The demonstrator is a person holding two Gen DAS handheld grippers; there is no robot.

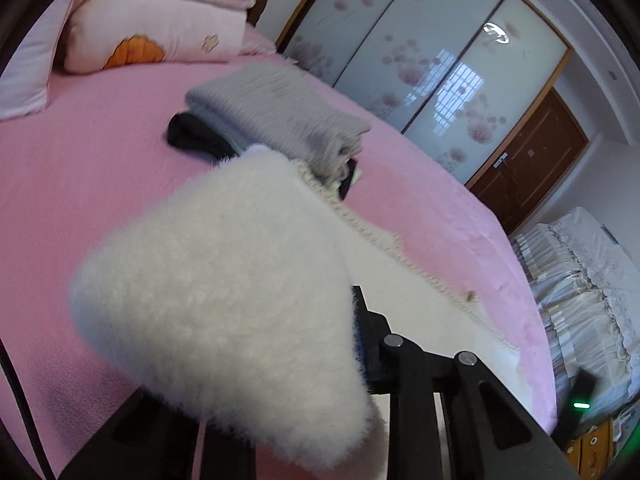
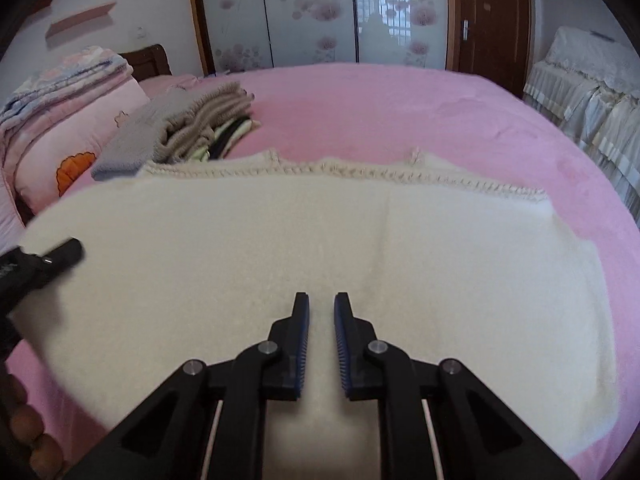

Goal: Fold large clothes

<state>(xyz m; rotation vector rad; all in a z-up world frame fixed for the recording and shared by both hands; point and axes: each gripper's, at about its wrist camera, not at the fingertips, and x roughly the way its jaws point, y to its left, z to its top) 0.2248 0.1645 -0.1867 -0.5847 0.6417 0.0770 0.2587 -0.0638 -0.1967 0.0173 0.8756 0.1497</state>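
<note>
Nearest of all, the right gripper [image 2: 321, 312] hangs just over the big cream-white fluffy fleece garment [image 2: 320, 264]; its two black fingers with blue ribbed pads [image 2: 304, 344] stand a little apart with bare fleece showing in the gap, gripping nothing. Beneath everything spreads the wide bed under a pink plush sheet [image 2: 400, 108], bearing every fabric item in sight; across its near half the fleece garment lies flat, its knitted ribbed hem [image 2: 400, 174] running along the far edge; at the garment's left side a thick fold of it [image 1: 216, 300] is raised off the sheet and draped over the left gripper [image 1: 354, 322]; only one of that gripper's fingers [image 1: 368, 344] shows beside the pile, the other buried under it, so whether the tongs pinch the cloth or merely carry it I cannot tell; from the right wrist view the same gripper [image 2: 60, 254] enters at the left edge, blurred. Behind the bed stands a wardrobe of frosted sliding doors printed with pink blossoms [image 2: 316, 12], a dark brown wooden door [image 2: 492, 20] beside it; at the head of the bed sits a pink quilt bundle with an orange flower [image 2: 72, 136]; just past the garment's hem rests a stack of folded clothes topped by a grey ribbed knit [image 1: 280, 116], a black piece [image 1: 192, 136] poking out beneath.
</note>
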